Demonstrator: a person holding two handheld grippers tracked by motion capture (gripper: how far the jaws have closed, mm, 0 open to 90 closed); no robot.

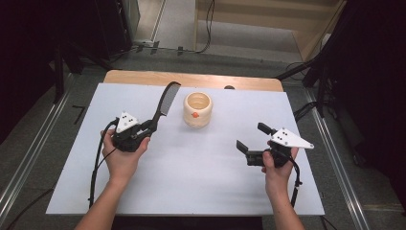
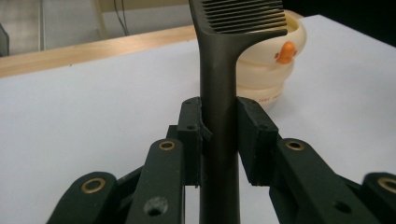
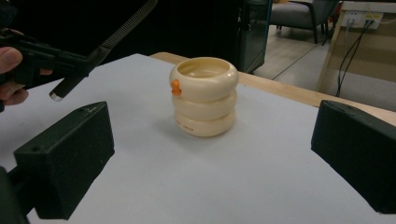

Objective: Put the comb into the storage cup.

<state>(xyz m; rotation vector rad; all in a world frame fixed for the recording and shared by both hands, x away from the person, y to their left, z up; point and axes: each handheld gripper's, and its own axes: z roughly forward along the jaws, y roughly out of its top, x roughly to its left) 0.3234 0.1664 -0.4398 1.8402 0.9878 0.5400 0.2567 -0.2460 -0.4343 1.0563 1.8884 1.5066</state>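
Left of centre in the high view, a black comb [image 1: 163, 101] sits clamped by its handle in the left hand-held gripper [image 1: 146, 128], teeth toward the upper frame. Just right of it stands a cream ringed cup [image 1: 197, 109] on the white surface [image 1: 191, 182]. At lower right, the right hand-held gripper [image 1: 251, 138] gapes wide, empty.
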